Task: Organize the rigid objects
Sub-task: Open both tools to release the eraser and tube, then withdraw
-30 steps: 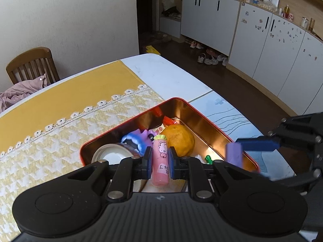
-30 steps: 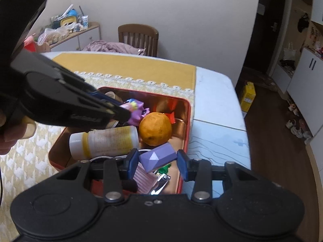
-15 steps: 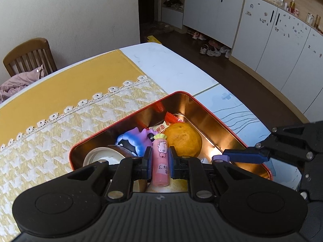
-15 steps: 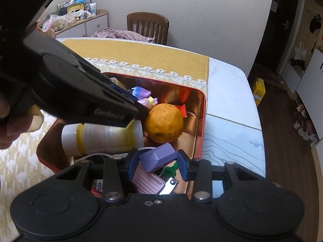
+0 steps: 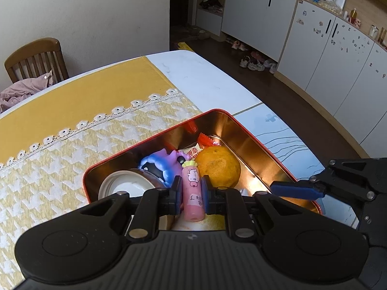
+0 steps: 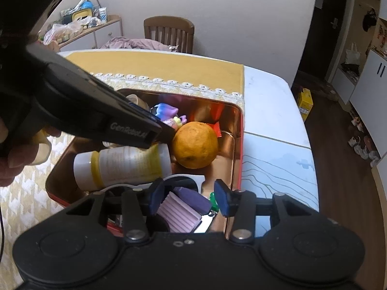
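Observation:
My left gripper (image 5: 191, 191) is shut on a pink tube (image 5: 191, 188) with a pig picture and holds it over the red tin (image 5: 244, 133). Inside the tin lie an orange (image 5: 217, 166), a purple-blue toy (image 5: 162, 164) and a white-and-yellow bottle (image 6: 121, 164). My right gripper (image 6: 187, 195) hangs over the tin's near corner with its jaws opening. A purple block (image 6: 193, 199) lies below and between them, resting on a pink ribbed piece (image 6: 179, 213), and neither pad presses on it. The left gripper's arm (image 6: 96, 116) crosses the right wrist view.
The tin sits on a yellow patterned cloth (image 5: 48, 164) at the table's corner. To the right are bare white tabletop (image 6: 271, 111), the table edge and then floor. A wooden chair (image 6: 169, 33) stands at the far side. A hand (image 6: 14, 159) grips the left tool.
The right gripper's jaws have parted and let go of the purple block, which now rests lower in the tin. The left gripper still holds the pink tube over the tin.

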`<state>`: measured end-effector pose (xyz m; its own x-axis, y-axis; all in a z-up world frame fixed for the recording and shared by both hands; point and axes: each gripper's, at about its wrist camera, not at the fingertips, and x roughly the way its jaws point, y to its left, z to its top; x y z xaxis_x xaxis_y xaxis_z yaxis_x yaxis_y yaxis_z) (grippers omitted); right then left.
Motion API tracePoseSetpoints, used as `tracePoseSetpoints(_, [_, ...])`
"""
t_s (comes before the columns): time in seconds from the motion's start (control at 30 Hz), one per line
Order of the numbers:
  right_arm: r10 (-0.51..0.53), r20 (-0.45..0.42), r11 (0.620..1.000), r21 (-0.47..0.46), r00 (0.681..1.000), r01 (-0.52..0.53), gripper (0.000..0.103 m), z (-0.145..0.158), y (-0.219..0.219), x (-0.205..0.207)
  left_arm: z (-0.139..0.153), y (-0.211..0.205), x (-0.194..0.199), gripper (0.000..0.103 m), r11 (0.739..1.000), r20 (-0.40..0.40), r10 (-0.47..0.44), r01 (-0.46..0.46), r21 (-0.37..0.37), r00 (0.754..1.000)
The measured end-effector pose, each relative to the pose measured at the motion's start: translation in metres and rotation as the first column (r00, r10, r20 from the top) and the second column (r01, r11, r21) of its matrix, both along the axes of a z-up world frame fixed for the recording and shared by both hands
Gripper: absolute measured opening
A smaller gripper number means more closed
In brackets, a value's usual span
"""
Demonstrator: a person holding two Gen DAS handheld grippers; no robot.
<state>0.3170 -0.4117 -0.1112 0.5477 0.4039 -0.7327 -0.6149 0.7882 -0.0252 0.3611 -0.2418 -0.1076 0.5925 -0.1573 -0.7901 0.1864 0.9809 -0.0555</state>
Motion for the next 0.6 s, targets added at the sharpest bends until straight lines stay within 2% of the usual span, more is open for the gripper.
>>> tracePoseSetpoints(0.33, [-0.077, -0.005, 0.994, 0.082, 0.997, 0.077, 0.055, 0.017, -0.014, -0.016, 0.012, 0.007, -0.026, 0.016, 0.999, 0.030, -0.033, 0.033, -0.025, 0.999])
tracePoseSetpoints(0.6, [-0.132, 0.007, 0.983, 0.129, 0.991, 0.130, 0.063, 0.032, -0.018, -0.032, 0.027, 0.017, -0.055, 0.018, 0.998, 0.091, -0.054, 0.056, -0.020, 0.994])
